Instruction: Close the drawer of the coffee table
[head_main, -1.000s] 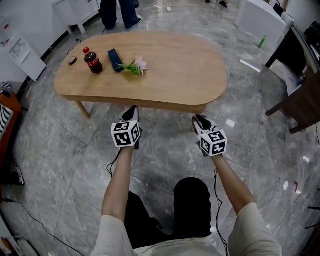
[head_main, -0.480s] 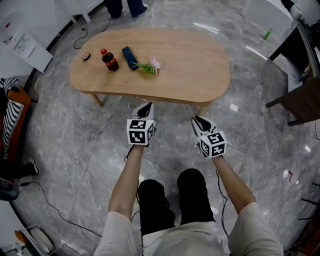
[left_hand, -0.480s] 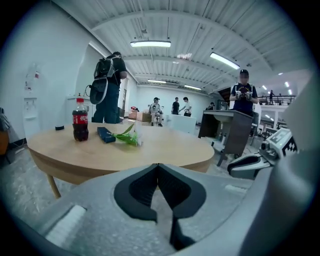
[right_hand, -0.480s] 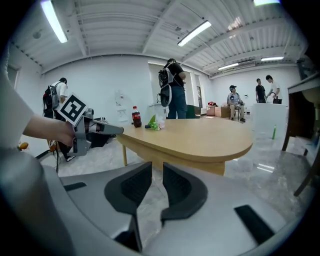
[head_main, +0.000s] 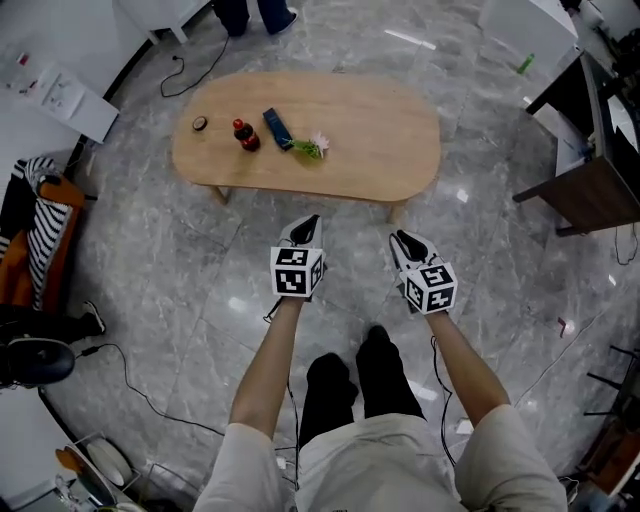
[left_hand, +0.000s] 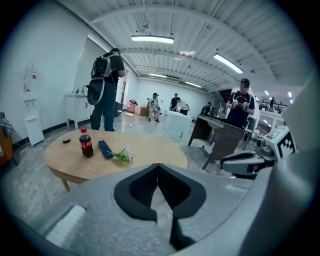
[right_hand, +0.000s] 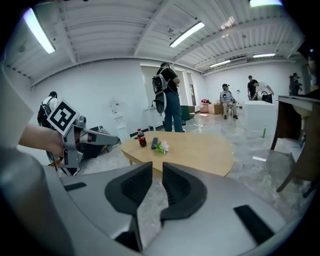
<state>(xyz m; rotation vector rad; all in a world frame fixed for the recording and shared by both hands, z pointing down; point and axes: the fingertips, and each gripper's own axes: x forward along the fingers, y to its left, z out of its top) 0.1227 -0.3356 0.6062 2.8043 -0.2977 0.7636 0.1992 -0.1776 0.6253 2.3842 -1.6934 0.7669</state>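
The oval wooden coffee table (head_main: 360, 150) stands on the grey marble floor ahead of me; no drawer sticks out from its near edge in the head view. It also shows in the left gripper view as the table (left_hand: 150, 150) and in the right gripper view as the table (right_hand: 200, 152). On it are a cola bottle (head_main: 243, 134), a dark blue flat case (head_main: 277, 129), a flower (head_main: 310, 147) and a small black disc (head_main: 200, 124). My left gripper (head_main: 306, 230) hangs in the air short of the table, shut and empty. My right gripper (head_main: 402, 240) is beside it, jaws nearly together with a thin slit, holding nothing.
A dark desk (head_main: 590, 165) stands at the right and a white cabinet (head_main: 525, 30) at the back right. At the left lie a striped cloth on an orange seat (head_main: 40, 225) and floor cables (head_main: 130, 390). A person (head_main: 250, 12) stands beyond the table.
The head view has risen and drawn back: the table now looks smaller and farther. Both grippers have come away from the table's near edge and stay level with each other.
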